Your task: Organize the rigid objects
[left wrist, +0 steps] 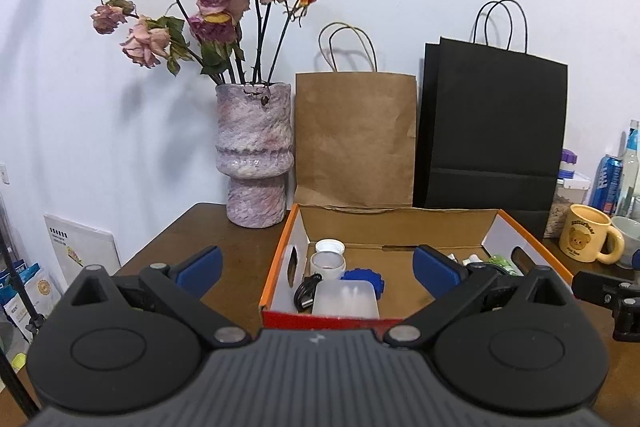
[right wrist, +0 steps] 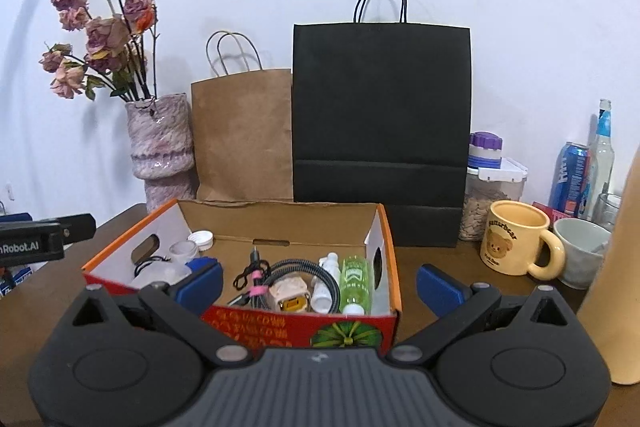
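Note:
An open orange cardboard box sits on the brown table. In its left part lie a white cap, a small clear jar, a blue ridged lid, a frosted plastic case and a black cable. In its right part lie a green bottle, a small white bottle, a charger and coiled cables. My left gripper is open and empty before the box. My right gripper is open and empty before the box's right half.
A pink vase of dried roses, a brown paper bag and a black paper bag stand against the wall. A yellow bear mug, a white cup, a jar, a can and a bottle stand at the right.

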`<action>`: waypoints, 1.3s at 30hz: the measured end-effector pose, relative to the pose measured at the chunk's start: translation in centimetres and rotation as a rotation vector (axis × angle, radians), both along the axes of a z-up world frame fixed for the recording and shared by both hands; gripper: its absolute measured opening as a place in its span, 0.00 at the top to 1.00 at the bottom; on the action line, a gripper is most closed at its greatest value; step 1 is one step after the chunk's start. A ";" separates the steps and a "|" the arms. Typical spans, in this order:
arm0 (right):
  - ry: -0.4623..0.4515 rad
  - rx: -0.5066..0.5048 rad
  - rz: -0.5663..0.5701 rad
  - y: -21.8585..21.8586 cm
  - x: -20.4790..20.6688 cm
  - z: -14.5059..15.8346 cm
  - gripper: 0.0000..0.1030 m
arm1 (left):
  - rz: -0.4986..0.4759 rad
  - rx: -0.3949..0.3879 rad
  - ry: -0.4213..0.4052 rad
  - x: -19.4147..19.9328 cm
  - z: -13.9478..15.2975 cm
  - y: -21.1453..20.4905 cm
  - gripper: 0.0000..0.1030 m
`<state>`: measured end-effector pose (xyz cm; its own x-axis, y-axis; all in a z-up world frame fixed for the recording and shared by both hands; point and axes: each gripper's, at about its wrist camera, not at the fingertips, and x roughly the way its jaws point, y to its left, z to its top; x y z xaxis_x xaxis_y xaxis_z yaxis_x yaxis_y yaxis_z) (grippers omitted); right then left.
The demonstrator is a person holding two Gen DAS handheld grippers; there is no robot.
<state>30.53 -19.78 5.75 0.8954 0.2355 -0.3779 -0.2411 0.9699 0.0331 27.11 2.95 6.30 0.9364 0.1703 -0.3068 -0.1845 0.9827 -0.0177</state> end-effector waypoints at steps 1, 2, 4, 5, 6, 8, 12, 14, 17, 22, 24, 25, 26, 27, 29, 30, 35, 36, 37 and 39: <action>-0.002 -0.001 0.001 0.0 -0.6 0.1 0.00 | -0.003 -0.001 -0.004 -0.5 0.1 0.0 0.00; -0.004 -0.002 0.002 -0.1 -1.1 0.2 0.00 | -0.006 -0.001 -0.008 -1.0 0.3 0.0 0.00; -0.008 -0.001 0.001 -0.2 -2.3 0.3 0.00 | -0.013 -0.001 -0.013 -1.9 0.4 -0.1 0.00; -0.008 -0.002 0.001 -0.2 -2.8 0.4 0.00 | -0.017 0.000 -0.015 -2.5 0.6 -0.1 0.00; -0.008 -0.004 0.003 -0.2 -3.2 0.4 0.00 | -0.019 0.001 -0.016 -2.9 0.7 -0.1 0.00; -0.012 -0.002 0.003 -0.3 -4.5 0.4 0.00 | -0.022 0.001 -0.022 -4.0 0.9 -0.2 0.00; -0.014 -0.003 0.003 -0.5 -6.8 0.4 0.00 | -0.027 -0.016 -0.028 -6.6 1.1 0.0 0.00; -0.015 0.001 0.005 -0.7 -8.0 0.4 0.00 | -0.027 -0.021 -0.026 -7.9 1.1 0.1 0.00; -0.018 0.005 0.008 -1.1 -9.9 0.3 0.00 | -0.033 -0.024 -0.029 -9.7 1.0 0.1 0.00; -0.018 0.005 0.010 -1.6 -12.8 0.0 0.00 | -0.058 -0.019 -0.016 -12.3 0.4 -0.3 0.00; -0.015 0.005 0.012 -1.8 -13.8 -0.2 0.00 | -0.065 -0.009 -0.005 -13.1 0.0 -0.5 0.00; -0.011 0.005 0.013 -1.8 -14.3 -0.3 0.00 | -0.065 -0.007 -0.002 -13.5 -0.2 -0.6 0.00; -0.006 0.005 0.013 -1.9 -14.8 -0.5 0.00 | -0.066 -0.007 0.004 -13.9 -0.4 -0.6 0.00; -0.003 0.005 0.013 -2.0 -15.2 -0.6 0.00 | -0.067 -0.006 0.010 -14.2 -0.6 -0.6 0.00; 0.004 0.004 0.011 -2.2 -16.2 -0.9 0.00 | -0.069 0.002 0.017 -14.9 -1.0 -0.8 0.00; 0.005 0.004 0.012 -2.4 -16.6 -1.1 0.00 | -0.072 0.008 0.016 -15.4 -1.2 -0.9 0.00; 0.024 0.000 0.002 -2.7 -18.3 -1.8 0.00 | -0.079 0.017 0.029 -17.0 -1.9 -1.2 0.00; 0.027 -0.001 0.000 -2.8 -18.6 -1.9 0.00 | -0.080 0.016 0.032 -17.3 -1.9 -1.2 0.00; 0.030 -0.003 0.000 -2.8 -18.8 -2.0 0.00 | -0.082 0.017 0.033 -17.6 -2.0 -1.3 0.00; 0.034 -0.007 0.001 -3.0 -19.4 -2.3 0.00 | -0.086 0.027 0.033 -18.2 -2.2 -1.6 0.00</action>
<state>11.13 -22.79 3.46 0.8818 0.2331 -0.4099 -0.2405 0.9700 0.0344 8.90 1.38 4.14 0.9374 0.0984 -0.3340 -0.0996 0.9949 0.0136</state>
